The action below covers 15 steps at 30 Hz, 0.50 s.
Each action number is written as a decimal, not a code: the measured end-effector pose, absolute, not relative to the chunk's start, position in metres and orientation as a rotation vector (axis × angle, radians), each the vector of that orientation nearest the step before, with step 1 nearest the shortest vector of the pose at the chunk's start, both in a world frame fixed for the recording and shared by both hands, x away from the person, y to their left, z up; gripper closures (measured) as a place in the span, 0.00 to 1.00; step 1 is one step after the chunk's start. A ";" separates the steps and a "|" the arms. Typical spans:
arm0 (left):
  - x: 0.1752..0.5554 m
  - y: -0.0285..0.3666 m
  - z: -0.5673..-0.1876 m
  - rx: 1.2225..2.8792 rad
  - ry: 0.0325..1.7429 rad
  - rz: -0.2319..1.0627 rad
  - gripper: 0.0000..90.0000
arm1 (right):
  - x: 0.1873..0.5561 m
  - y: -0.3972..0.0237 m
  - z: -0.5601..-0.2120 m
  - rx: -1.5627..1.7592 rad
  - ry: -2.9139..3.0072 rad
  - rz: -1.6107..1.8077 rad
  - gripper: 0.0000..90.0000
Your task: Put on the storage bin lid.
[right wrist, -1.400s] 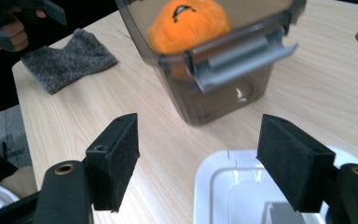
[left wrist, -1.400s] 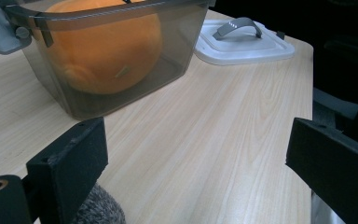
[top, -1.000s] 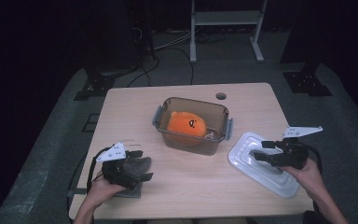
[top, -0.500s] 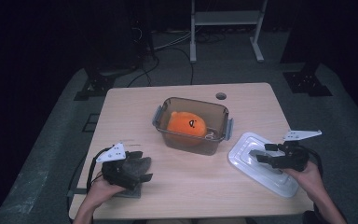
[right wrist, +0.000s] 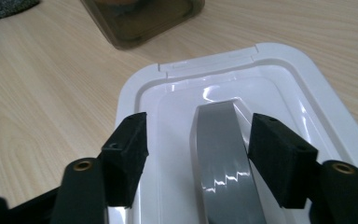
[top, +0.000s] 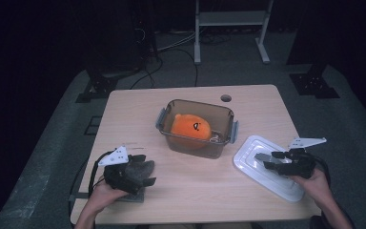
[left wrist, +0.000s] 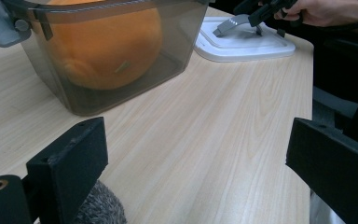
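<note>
A brown see-through box (top: 196, 128) holding an orange plush toy (top: 190, 129) stands mid-table; the box (left wrist: 121, 51) looms close in the left gripper view. Its white lid (top: 267, 169) lies flat to the right, with a grey handle (right wrist: 223, 154) on top. My right gripper (top: 263, 161) is low over the lid, and its jaws have just been closing. They straddle the handle, the left pad (right wrist: 126, 149) still apart from it. My left gripper (top: 147, 172) rests open at the front left, over a grey fuzzy thing (left wrist: 98, 207). Nothing is between its jaws (left wrist: 200, 140).
The table (top: 195, 191) has a round hole (top: 226, 98) near its far edge. A metal stand (top: 231, 28), cables and dark equipment sit on the floor beyond. The right table edge (left wrist: 307, 70) lies just past the lid.
My right gripper has sunk a little onto the lid, and its jaws have narrowed around the grey handle. The left gripper has not moved.
</note>
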State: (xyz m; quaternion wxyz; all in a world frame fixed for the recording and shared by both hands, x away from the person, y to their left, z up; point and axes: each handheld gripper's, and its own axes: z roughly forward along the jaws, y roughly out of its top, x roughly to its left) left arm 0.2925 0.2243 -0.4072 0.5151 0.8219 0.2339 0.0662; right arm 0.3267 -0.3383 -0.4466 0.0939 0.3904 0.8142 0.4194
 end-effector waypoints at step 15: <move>0.292 0.225 -0.407 1.976 0.566 0.158 0.05 | 0.326 -0.341 -0.449 1.146 2.395 1.192 0.67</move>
